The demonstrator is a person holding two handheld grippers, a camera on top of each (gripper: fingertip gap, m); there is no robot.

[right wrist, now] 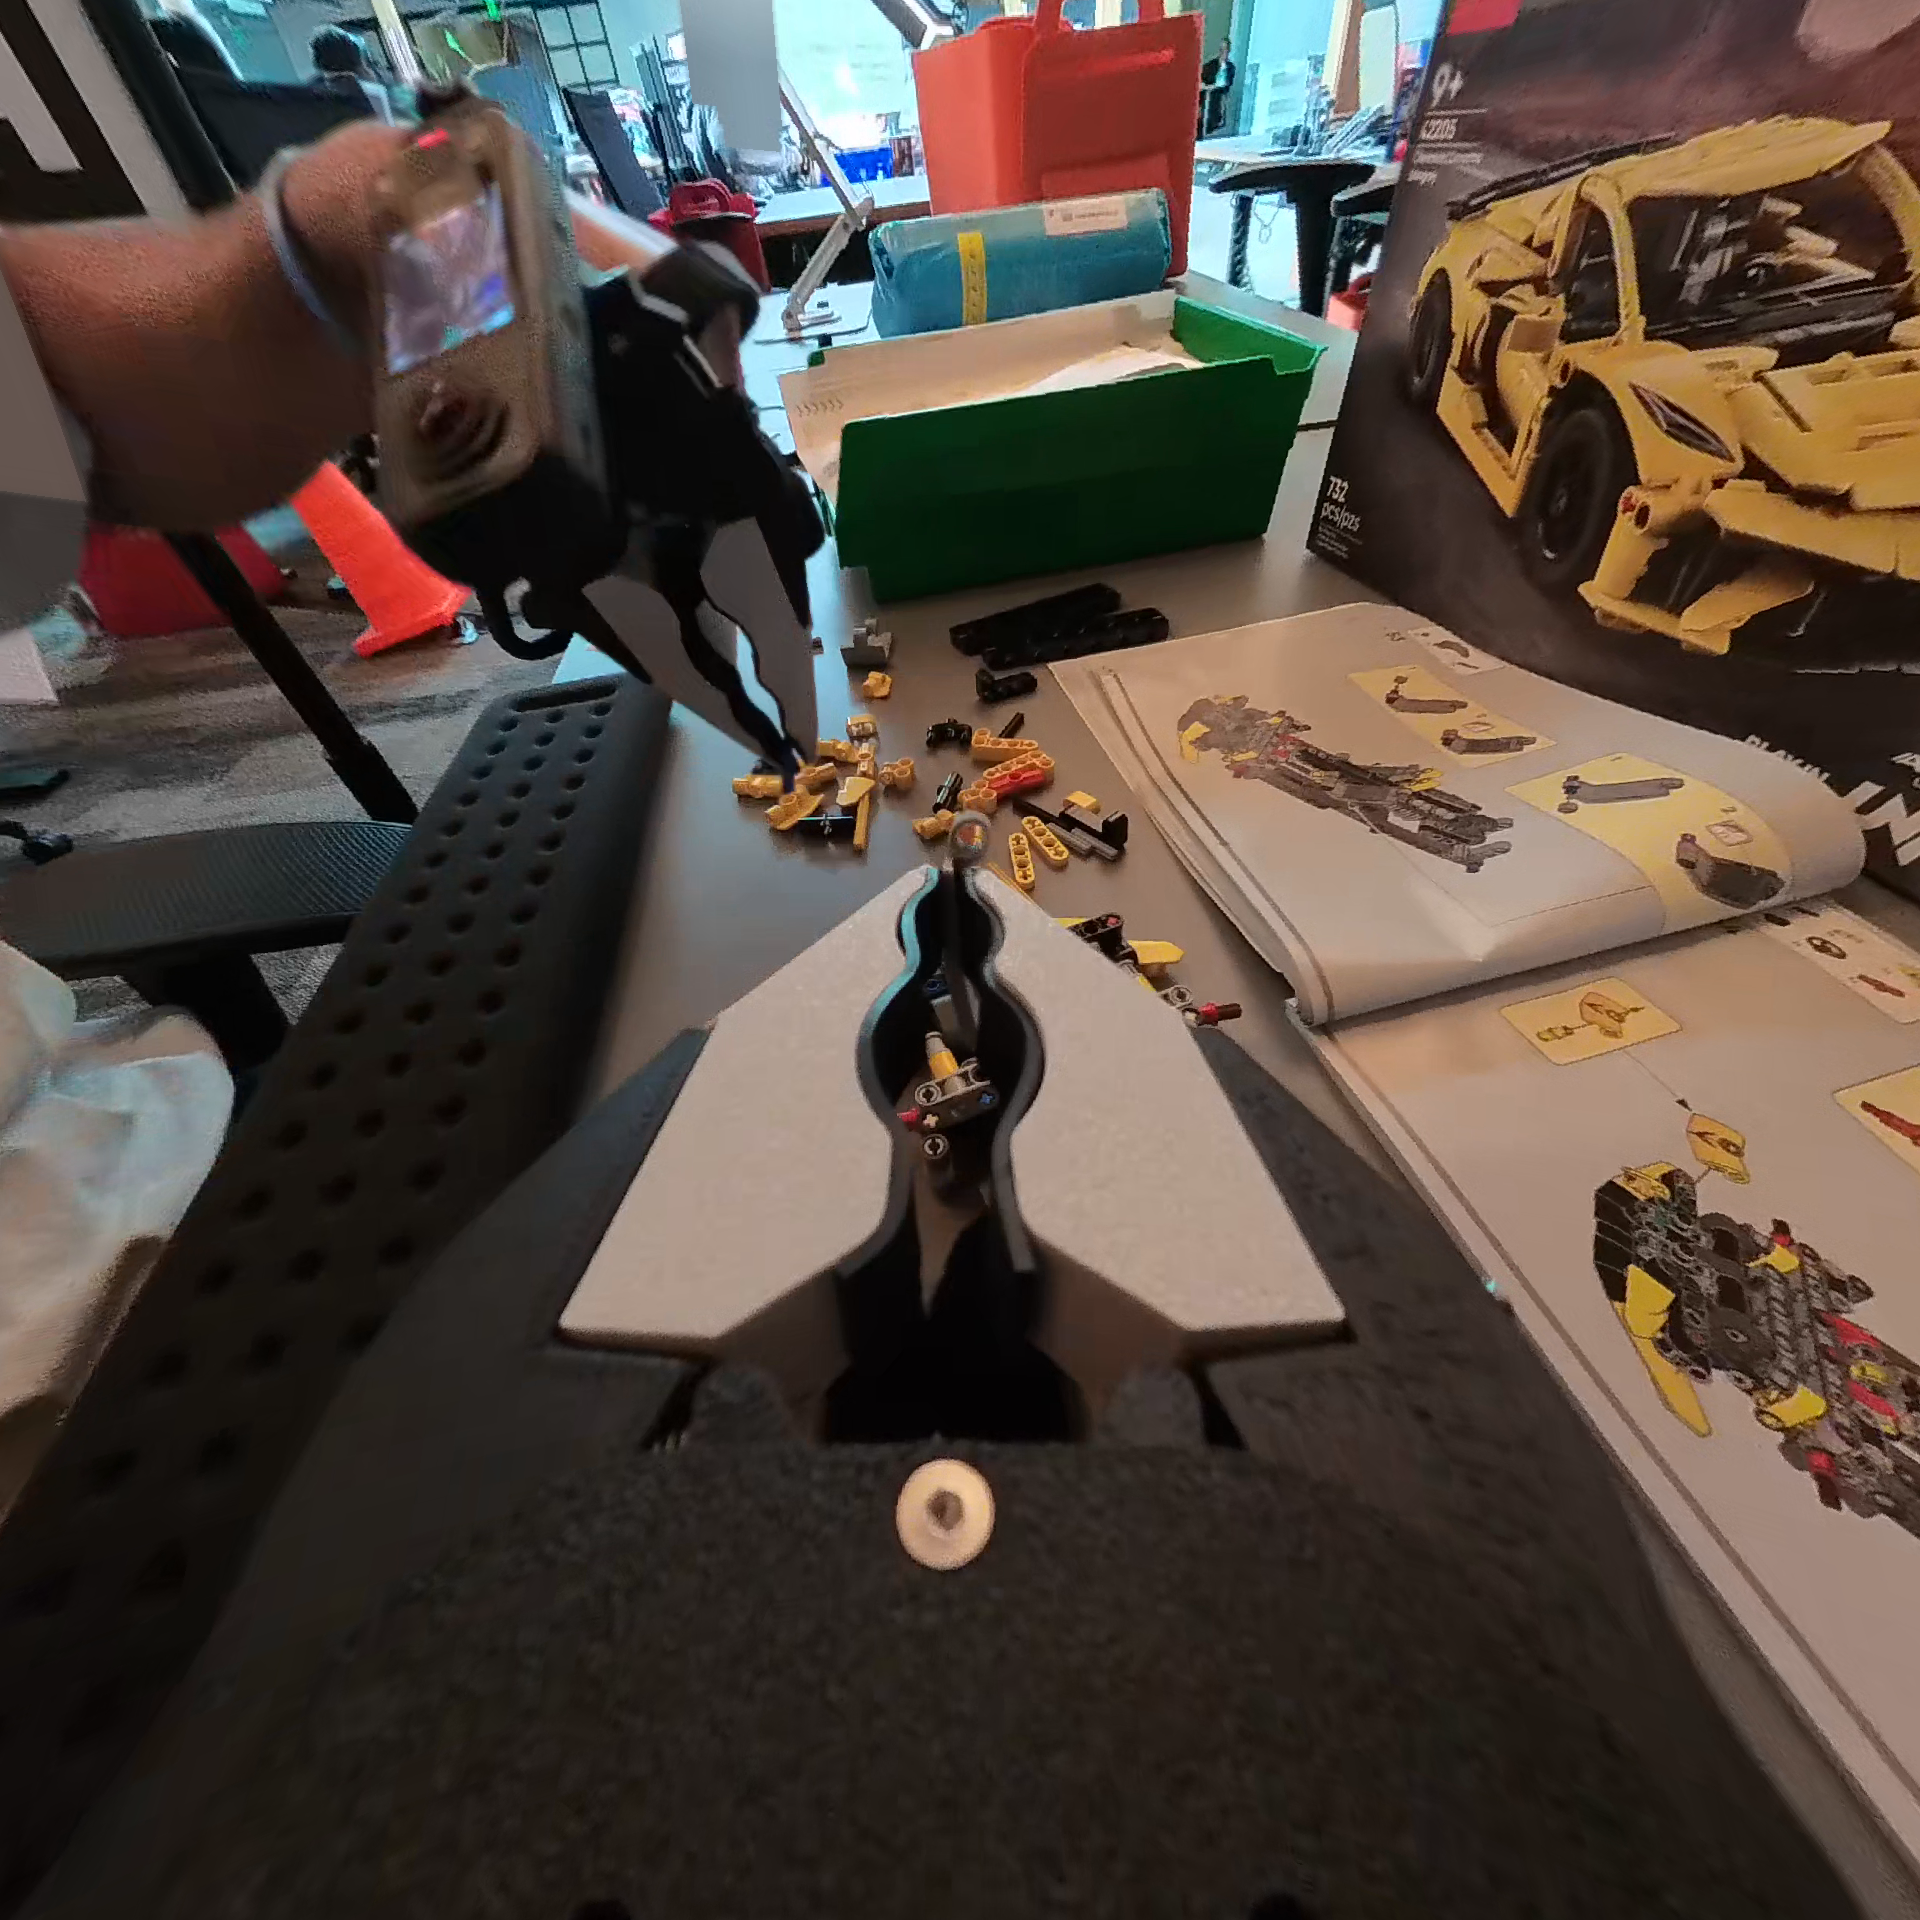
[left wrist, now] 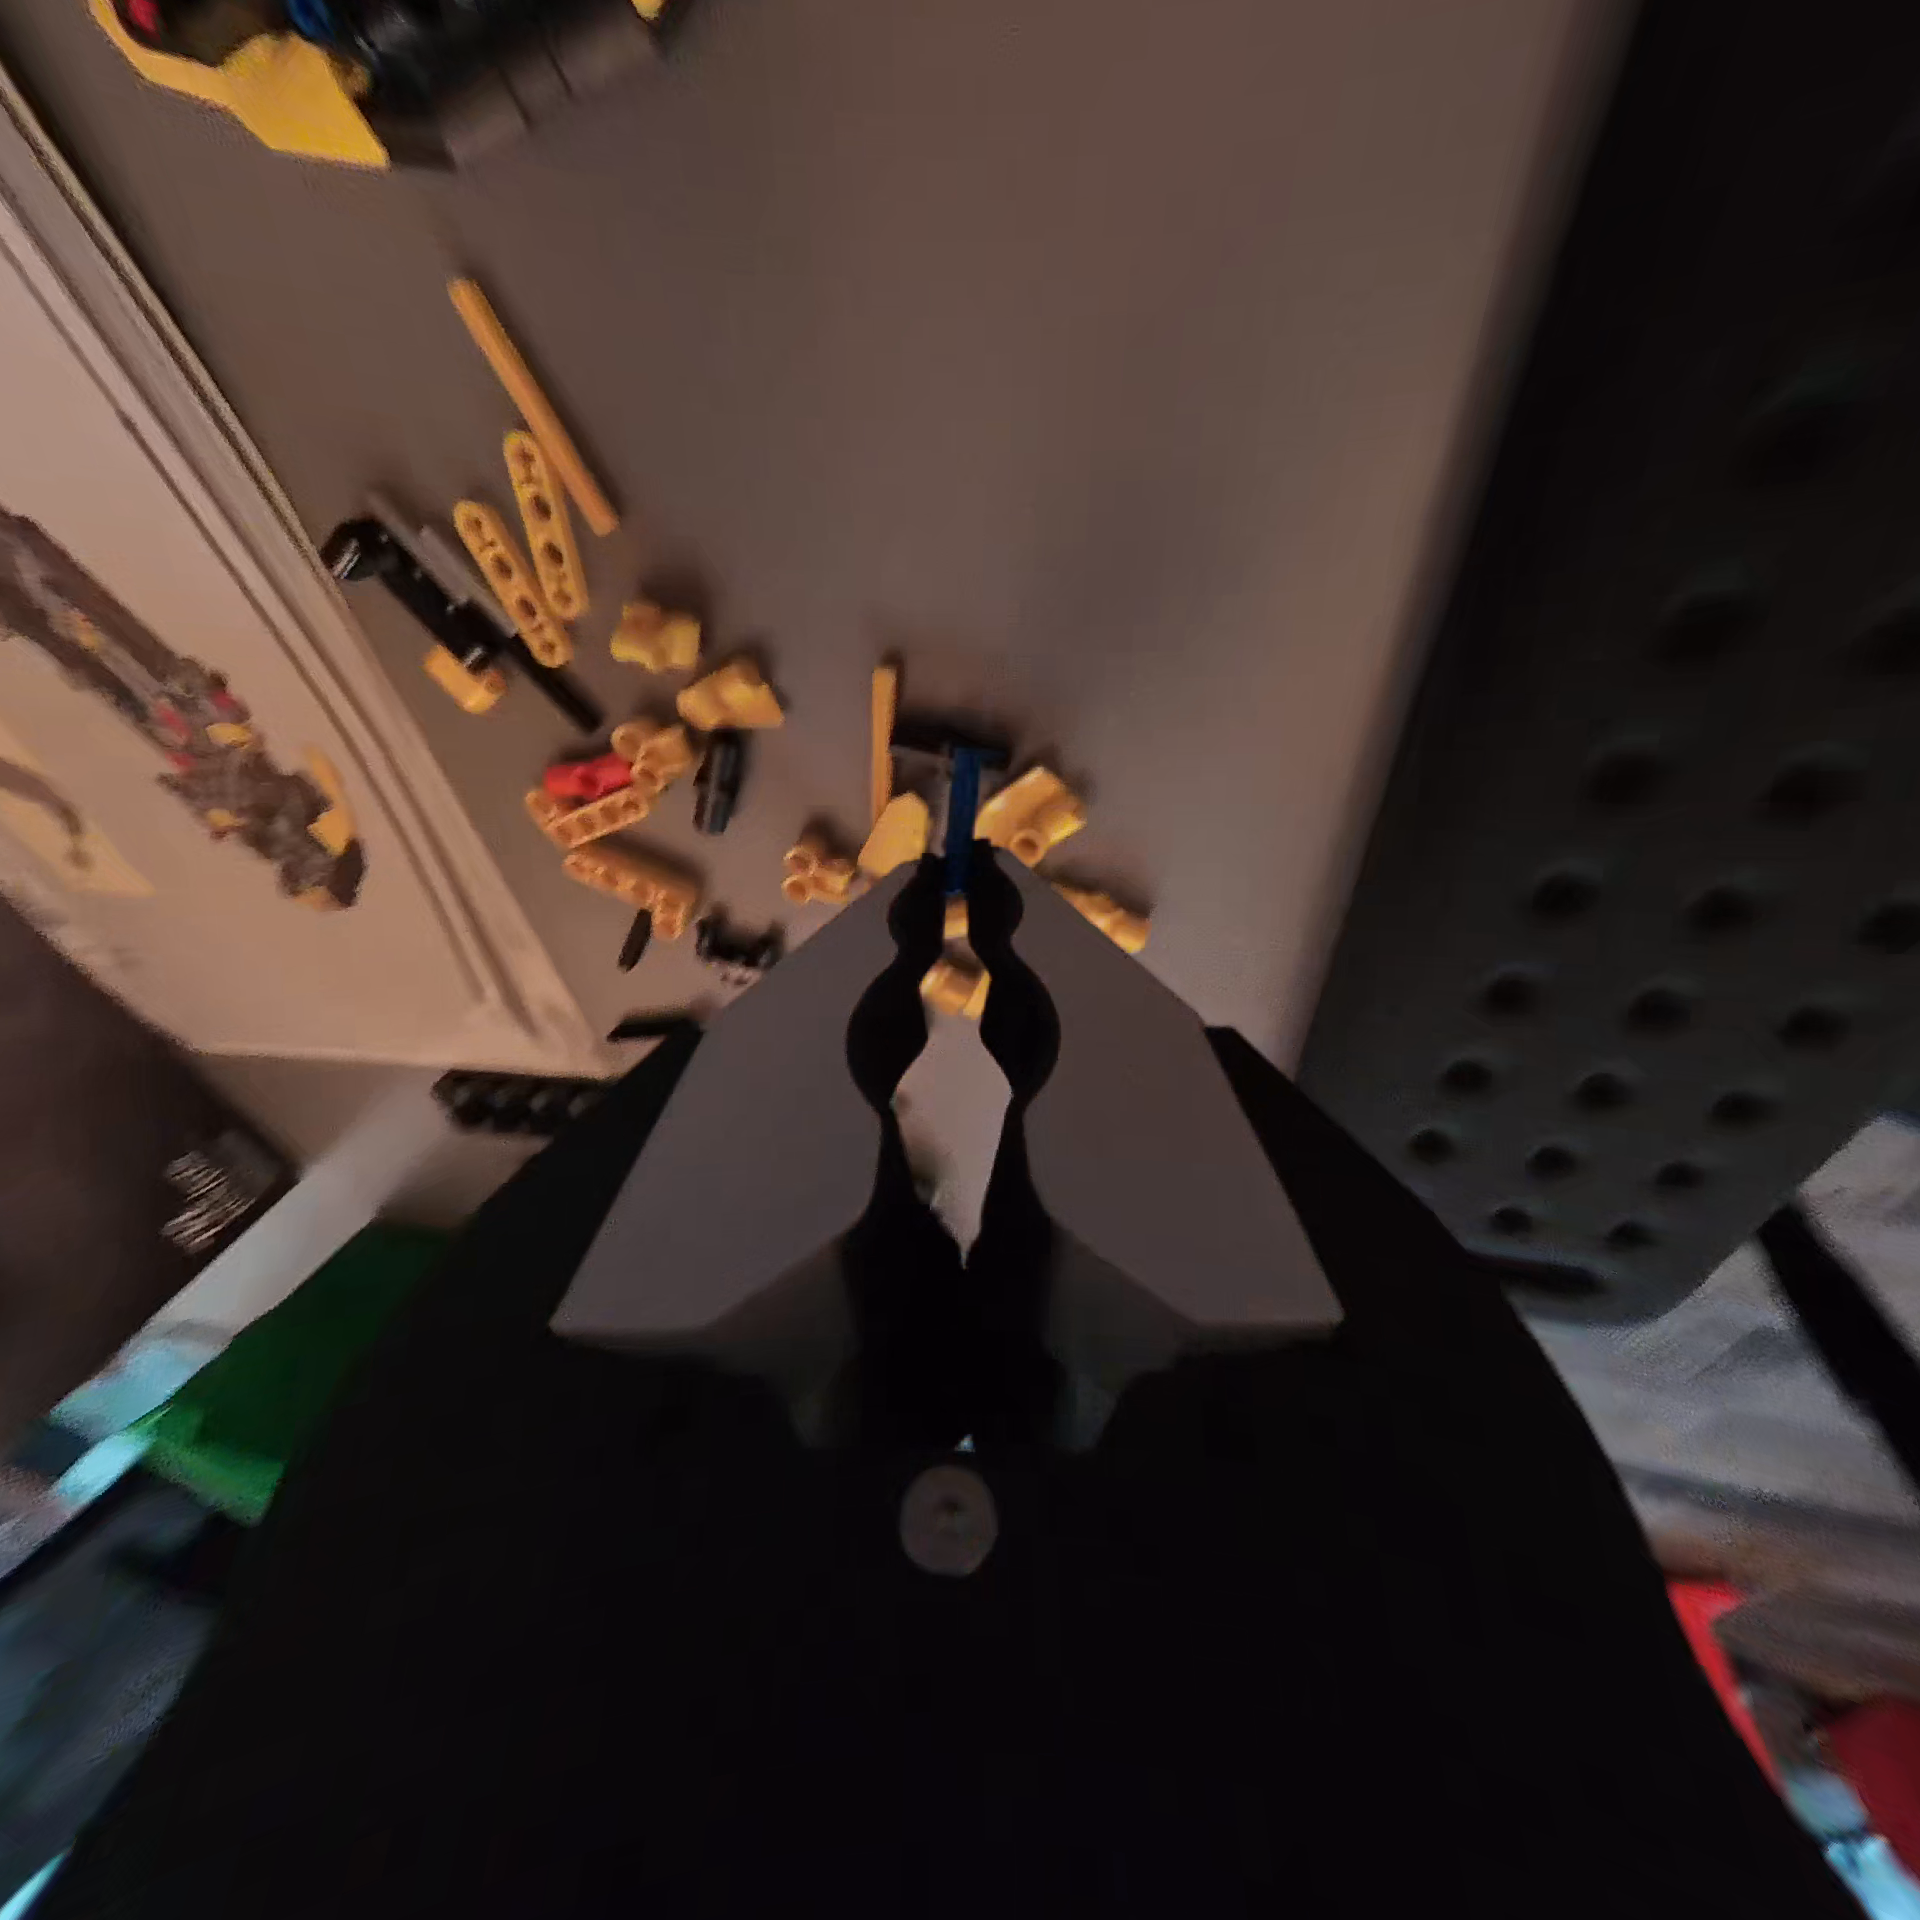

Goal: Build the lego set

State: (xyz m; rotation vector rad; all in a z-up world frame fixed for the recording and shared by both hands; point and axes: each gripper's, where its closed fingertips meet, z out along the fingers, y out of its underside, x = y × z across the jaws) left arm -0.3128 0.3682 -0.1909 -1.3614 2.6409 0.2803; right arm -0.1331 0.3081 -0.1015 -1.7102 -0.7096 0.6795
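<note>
My left gripper (left wrist: 961, 883) is shut on a small blue pin (left wrist: 964, 816), which sticks out past the tips over a pile of loose yellow, black and red pieces (left wrist: 644, 790). It also shows in the right wrist view (right wrist: 790, 753), tips down at the left end of the pile (right wrist: 883, 779), held by a hand. My right gripper (right wrist: 961, 883) is shut on a thin grey rod (right wrist: 966, 836) of a small grey, yellow and black assembly (right wrist: 951, 1091) that shows between its fingers. More of that assembly (right wrist: 1127, 951) sticks out to the right of the fingers.
An open instruction booklet (right wrist: 1455, 831) lies right of the pile, with the set's box (right wrist: 1662, 364) standing behind it. A green bin (right wrist: 1060, 468) stands at the back. A black perforated chair back (right wrist: 416, 987) borders the table on the left. Black beams (right wrist: 1060, 623) lie near the bin. Some 20 centimeters of space lies between my two pairs of fingers.
</note>
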